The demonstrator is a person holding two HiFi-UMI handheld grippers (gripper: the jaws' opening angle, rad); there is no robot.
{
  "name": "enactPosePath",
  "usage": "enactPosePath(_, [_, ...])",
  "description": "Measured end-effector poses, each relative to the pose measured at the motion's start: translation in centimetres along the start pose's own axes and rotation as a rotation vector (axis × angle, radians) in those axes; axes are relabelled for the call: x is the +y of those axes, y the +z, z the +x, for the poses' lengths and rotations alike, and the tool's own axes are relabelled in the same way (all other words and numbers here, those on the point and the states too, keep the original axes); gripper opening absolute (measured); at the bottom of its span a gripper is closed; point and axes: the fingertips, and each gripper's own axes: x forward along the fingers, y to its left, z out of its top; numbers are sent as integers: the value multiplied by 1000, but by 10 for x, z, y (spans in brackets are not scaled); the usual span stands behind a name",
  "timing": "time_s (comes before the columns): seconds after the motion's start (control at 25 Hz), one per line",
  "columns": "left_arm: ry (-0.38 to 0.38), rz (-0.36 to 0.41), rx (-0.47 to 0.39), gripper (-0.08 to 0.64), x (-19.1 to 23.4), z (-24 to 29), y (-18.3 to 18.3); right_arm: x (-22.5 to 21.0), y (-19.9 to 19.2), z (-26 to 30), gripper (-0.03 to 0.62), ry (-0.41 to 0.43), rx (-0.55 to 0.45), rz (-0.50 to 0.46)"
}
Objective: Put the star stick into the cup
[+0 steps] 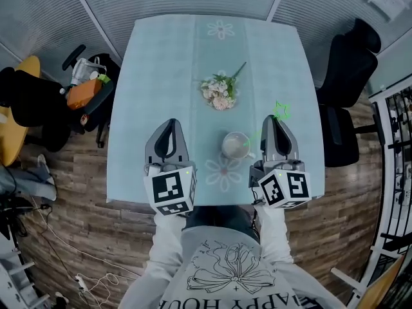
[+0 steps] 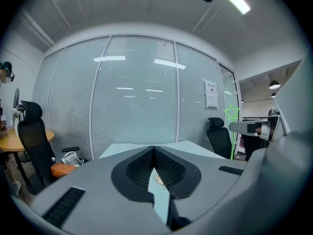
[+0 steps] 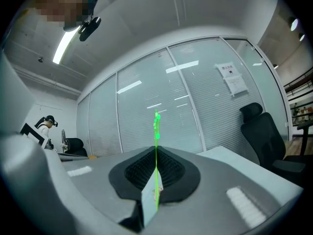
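In the head view the white cup (image 1: 235,145) stands on the pale blue table (image 1: 174,56), between my two grippers. My right gripper (image 1: 275,118), just right of the cup, is shut on the thin green star stick (image 3: 156,177), which sticks up past the jaw tips. Its green star (image 1: 281,110) shows above the gripper, to the upper right of the cup, and again in the left gripper view (image 2: 231,112). To the left of the cup, my left gripper (image 1: 168,123) has its jaws pressed together on nothing. Neither gripper view shows the cup.
A small flower bunch (image 1: 220,90) lies on the cloth beyond the cup. Black office chairs (image 1: 351,69) stand off the table's right side. An orange bag (image 1: 87,92) and a dark chair sit to the left. Glass walls with blinds (image 2: 137,97) close the far side.
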Motion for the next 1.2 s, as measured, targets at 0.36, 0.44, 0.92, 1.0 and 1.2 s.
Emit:
enactPosePath(0.36, [-19,-5,73,3,-8,24,-33,-9,-39,15,15,9,72,37])
enactPosePath(0.44, [-20,-5,85,5,-10,27,-39,-12,-47,17,15,12,88,45])
enactPosePath(0.92, [-2,-28,195,3,-22,35,-92,-29,-101,21,15,42,198,56])
enactPosePath(1.0, [-7,-31,200,3,-24,37,-96,-30,-109,22,15,42,212,65])
enactPosePath(1.2, [-2,-43,230,5,-26,40,-112,-29,-127,25,15,57,250,62])
